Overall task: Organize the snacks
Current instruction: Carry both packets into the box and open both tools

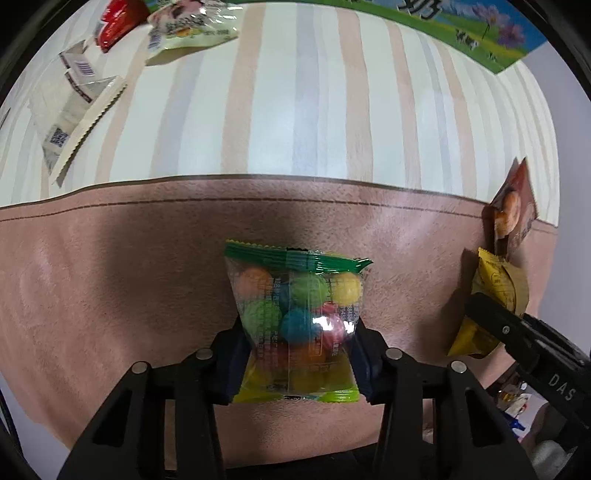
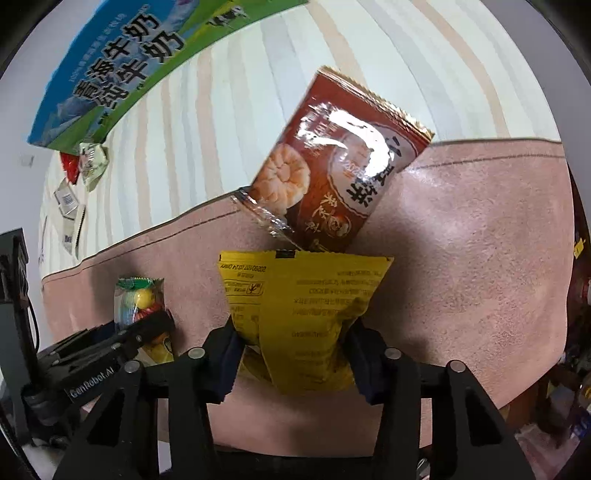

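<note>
Two snack packs are in my grip above the pink suede-like mat [image 1: 110,295]. My left gripper [image 1: 299,354] has its jaws pinched onto a clear packet of coloured candy balls [image 1: 295,314]. My right gripper [image 2: 295,354] is clamped on a yellow snack pouch [image 2: 303,314], and a brown rice-cracker packet [image 2: 332,177] sits tilted just beyond it, touching its top edge. Farther off on the striped cloth [image 1: 295,92] lie a white packet [image 1: 74,110], a pale green one [image 1: 184,33] and a milk carton box [image 2: 110,74].
</note>
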Demonstrator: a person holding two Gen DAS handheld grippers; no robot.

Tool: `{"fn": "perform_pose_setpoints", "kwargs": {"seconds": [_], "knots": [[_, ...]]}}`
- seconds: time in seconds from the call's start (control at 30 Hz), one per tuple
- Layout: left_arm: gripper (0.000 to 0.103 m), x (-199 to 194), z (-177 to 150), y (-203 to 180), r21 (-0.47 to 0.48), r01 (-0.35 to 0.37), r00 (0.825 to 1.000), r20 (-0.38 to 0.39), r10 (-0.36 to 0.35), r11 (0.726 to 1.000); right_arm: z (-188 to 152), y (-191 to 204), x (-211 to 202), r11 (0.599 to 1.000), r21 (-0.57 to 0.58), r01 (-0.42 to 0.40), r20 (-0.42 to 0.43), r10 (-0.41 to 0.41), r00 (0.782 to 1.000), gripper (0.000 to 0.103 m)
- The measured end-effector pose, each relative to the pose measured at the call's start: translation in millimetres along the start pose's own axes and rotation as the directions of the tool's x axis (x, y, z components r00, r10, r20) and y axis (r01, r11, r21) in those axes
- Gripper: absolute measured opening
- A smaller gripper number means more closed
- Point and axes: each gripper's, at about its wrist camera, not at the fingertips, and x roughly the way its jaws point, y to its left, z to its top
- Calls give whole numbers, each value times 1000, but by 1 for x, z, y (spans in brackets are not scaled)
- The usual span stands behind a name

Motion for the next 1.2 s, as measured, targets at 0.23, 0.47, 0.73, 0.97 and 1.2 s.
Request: {"fn": "perform_pose_setpoints", "kwargs": {"seconds": [0.23, 0.47, 0.73, 0.97, 1.2], "knots": [[45, -63, 17, 3, -19, 114, 992, 53, -113, 993, 18, 22, -62, 989, -59, -133, 35, 135, 990, 52], [45, -168, 85, -13, 37, 215, 953, 209, -218, 976, 94, 55, -149, 963, -164, -211, 167, 238, 957, 52], [45, -221, 196, 20, 49, 121, 949, 288, -130, 991, 210, 105, -179, 965, -226, -135, 269, 195, 943, 52], [45, -175, 247, 39, -23, 175, 974, 153, -169, 984, 270, 112, -144, 973, -212, -92, 172, 130, 976, 52], [45, -137, 264, -3, -32, 271, 961, 57, -269, 962, 278, 109, -105, 973, -223, -58, 88, 79, 993, 52]]}}
